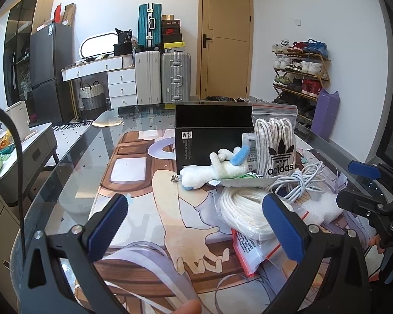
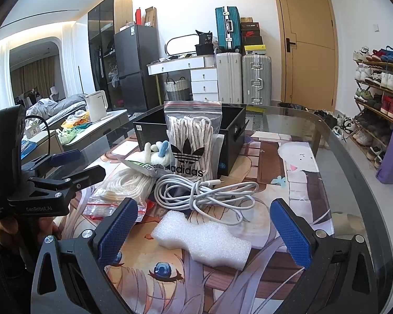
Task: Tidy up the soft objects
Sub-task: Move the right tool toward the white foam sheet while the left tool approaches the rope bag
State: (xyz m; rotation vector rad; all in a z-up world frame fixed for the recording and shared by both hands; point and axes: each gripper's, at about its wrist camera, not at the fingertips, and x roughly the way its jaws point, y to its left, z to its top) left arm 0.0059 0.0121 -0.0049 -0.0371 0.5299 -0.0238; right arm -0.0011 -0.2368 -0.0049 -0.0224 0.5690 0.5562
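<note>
Right wrist view puts my right tongs spread wide and holding nothing, poised just over the white foam block that lies on the printed desk mat. Beyond it I see the coiled white charging cable, the zip bag of Adidas shoelaces propped upright against the black storage box, and the bagged coil of white cord to the left, with a green-printed packet on top of it. The small white plush toy lies behind that, close to the box.

As I judge it, the sorting has hardly begun: every soft thing I can see sits outside the box, heaped in front of it, and what little of the box's inside shows looks bare. Everything is left to move, the foam likely first.

The left wrist view shows my left tongs also spread and empty, over bare mat just left of the bagged cord. It gives the plush toy whole, lying on its side with a little metal charm beside it, which the other view hides. It shows only the box's closed front, though; the right view alone looks over the rim. The foam is barely visible here, at the edge behind my right tongs.
</note>
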